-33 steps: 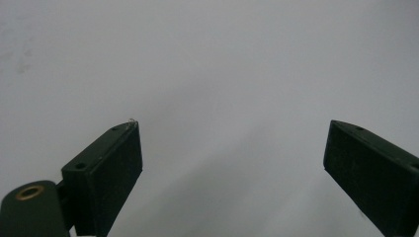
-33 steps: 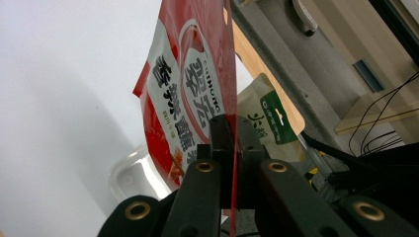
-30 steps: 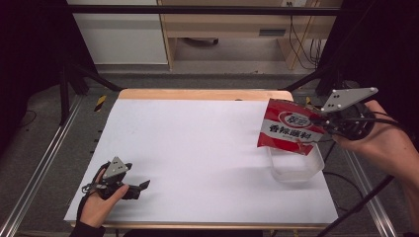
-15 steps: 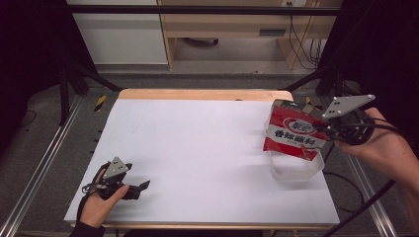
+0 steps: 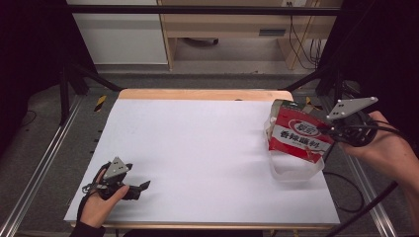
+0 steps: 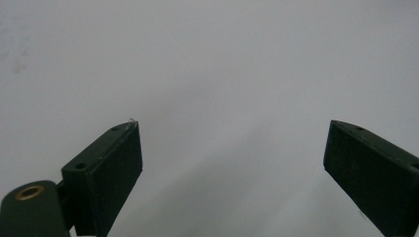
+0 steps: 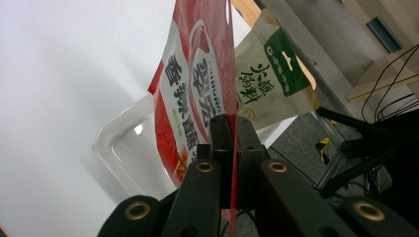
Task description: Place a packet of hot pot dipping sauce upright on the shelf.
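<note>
A red snack packet (image 5: pixel 299 134) with white lettering hangs on edge over a clear plastic tub (image 5: pixel 295 170) at the table's right side. My right gripper (image 5: pixel 327 129) is shut on the packet's edge. In the right gripper view the red snack packet (image 7: pixel 190 94) is pinched between the black jaws of my right gripper (image 7: pixel 230 123), its lower end at the clear plastic tub (image 7: pixel 123 145). A beige and green packet (image 7: pixel 269 81) stands behind it in the tub. My left gripper (image 5: pixel 140 188) rests on the table's near left corner, open and holding nothing; in its own view my left gripper (image 6: pixel 232 143) has white surface between its jaws.
The white table (image 5: pixel 197 148) has a wooden strip along its far edge. Metal frame rails (image 5: pixel 44 163) run along both sides. A cable (image 5: pixel 356 212) trails from the right gripper off the table's near right. Cabinets and cables stand beyond the table.
My right gripper has carried the red packet a little rightward and lower, and the packet hangs more upright over the tub. The left gripper has stayed still.
</note>
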Action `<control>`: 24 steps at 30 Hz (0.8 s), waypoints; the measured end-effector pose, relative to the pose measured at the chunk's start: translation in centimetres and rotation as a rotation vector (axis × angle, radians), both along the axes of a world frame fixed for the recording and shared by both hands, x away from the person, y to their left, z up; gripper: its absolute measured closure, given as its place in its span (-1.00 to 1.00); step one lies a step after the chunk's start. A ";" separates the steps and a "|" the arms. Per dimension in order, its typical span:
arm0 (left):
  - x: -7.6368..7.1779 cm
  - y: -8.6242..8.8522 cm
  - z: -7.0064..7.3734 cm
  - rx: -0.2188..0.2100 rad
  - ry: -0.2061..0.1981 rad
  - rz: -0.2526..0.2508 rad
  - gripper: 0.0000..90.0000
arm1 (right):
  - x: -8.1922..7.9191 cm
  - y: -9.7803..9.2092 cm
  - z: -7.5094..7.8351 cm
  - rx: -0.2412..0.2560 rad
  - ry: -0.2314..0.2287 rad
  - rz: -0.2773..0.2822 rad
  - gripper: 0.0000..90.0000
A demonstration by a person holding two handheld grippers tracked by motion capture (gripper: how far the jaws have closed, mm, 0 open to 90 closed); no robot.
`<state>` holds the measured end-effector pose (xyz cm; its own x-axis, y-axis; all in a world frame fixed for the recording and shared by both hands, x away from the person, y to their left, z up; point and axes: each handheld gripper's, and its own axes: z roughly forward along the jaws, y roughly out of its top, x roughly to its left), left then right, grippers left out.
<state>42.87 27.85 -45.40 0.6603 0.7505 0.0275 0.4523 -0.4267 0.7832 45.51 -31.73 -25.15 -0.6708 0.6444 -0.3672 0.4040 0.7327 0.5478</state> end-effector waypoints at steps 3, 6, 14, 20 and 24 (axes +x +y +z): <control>0.0 0.0 0.0 0.001 0.000 -0.001 -0.82 | -0.1 -0.2 0.0 0.000 0.000 -0.005 1.00; 0.0 0.0 0.0 0.002 0.001 -0.002 -0.82 | 0.0 -0.4 -0.1 -0.001 0.004 -0.009 1.00; 0.0 0.0 0.0 0.001 0.002 -0.003 -0.82 | 0.0 -0.7 -0.3 0.000 0.007 -0.017 1.00; 0.0 -0.1 0.0 0.003 0.002 -0.005 -0.82 | -0.2 -1.1 -0.4 0.000 0.007 -0.025 1.00; 0.0 -0.1 0.0 0.003 0.002 -0.004 -0.82 | 0.0 -1.1 -1.0 0.000 0.018 -0.030 1.00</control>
<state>42.85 27.78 -45.40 0.6633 0.7478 0.0288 0.4519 -0.4309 0.7811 45.52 -32.80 -26.13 -0.6575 0.6642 -0.3558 0.4353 0.7202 0.5402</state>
